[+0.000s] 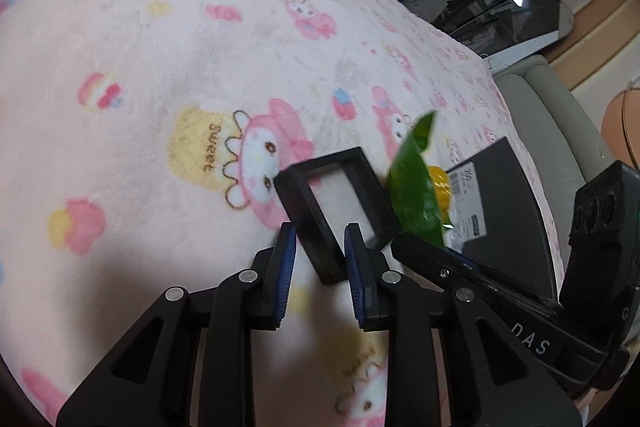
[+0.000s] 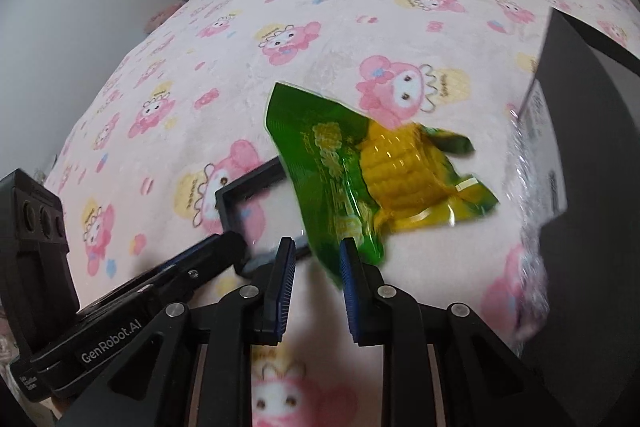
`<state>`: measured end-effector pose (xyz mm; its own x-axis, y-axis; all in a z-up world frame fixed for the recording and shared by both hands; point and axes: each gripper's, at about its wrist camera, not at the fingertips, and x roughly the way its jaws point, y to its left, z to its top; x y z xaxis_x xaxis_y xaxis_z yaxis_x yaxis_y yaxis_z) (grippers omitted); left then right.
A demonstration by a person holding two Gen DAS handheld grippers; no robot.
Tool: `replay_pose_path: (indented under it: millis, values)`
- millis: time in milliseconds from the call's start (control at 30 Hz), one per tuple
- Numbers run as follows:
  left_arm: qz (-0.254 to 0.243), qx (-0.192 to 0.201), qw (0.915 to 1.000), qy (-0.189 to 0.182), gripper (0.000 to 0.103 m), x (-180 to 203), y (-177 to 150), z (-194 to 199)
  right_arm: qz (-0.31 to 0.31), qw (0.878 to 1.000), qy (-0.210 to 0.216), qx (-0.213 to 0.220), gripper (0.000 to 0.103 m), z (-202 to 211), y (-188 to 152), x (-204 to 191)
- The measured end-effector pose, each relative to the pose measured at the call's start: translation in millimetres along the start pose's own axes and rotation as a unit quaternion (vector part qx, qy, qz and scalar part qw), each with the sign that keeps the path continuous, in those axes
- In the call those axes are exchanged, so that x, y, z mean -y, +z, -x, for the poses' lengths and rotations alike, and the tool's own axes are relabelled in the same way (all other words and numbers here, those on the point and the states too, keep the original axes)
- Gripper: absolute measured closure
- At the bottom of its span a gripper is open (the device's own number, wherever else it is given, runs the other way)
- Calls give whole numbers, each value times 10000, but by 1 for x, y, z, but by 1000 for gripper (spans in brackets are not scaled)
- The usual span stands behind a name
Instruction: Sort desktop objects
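A small black frame with a clear window (image 1: 340,203) sits between the fingers of my left gripper (image 1: 320,239), tilted above the pink cartoon blanket (image 1: 160,67); the jaws are partly open and I cannot tell whether they press it. The frame also shows in the right wrist view (image 2: 248,191). A green packet of yellow corn (image 2: 360,171) lies on the blanket; its near corner is between the fingers of my right gripper (image 2: 316,255), whose jaws are apart. The packet shows in the left wrist view (image 1: 416,195), partly upright.
A black box with a white label (image 1: 500,203) lies at the blanket's right side, and it shows in the right wrist view (image 2: 592,131) beside shiny plastic wrap (image 2: 528,227). A grey sofa (image 1: 552,123) and cabinets stand beyond the bed edge.
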<state>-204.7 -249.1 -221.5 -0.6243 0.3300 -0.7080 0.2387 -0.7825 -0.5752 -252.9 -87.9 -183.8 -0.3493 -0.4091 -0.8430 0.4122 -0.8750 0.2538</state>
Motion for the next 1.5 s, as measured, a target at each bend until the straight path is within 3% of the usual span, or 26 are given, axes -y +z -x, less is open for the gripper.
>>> replay_pose_path:
  millis: [200, 400, 600, 767, 1067, 1333, 1500]
  values:
    - [-347, -29, 9983, 465, 78, 8, 2, -10, -45, 10000, -57, -48, 75, -23, 19, 7]
    - [-123, -100, 9998, 149, 82, -3, 3, -9, 118, 9999, 8, -119, 72, -31, 21, -2]
    - [-327, -174, 9993, -25, 86, 10, -9, -2, 100, 9996, 172, -193, 78, -15, 11, 2]
    - [-667, -288, 9973, 52, 85, 29, -33, 15, 127, 9997, 175, -143, 78, 12, -8, 1]
    - [-655, -616, 9958, -176, 85, 31, -96, 46, 138, 9992, 235, -275, 78, 56, -68, 3]
    - [-481, -491, 9976, 65, 85, 25, -101, 53, -282, 9980, 95, -565, 77, 75, -112, 25]
    - [-679, -428, 9967, 105, 85, 28, -108, 65, -56, 9982, 208, -558, 77, 78, -115, 15]
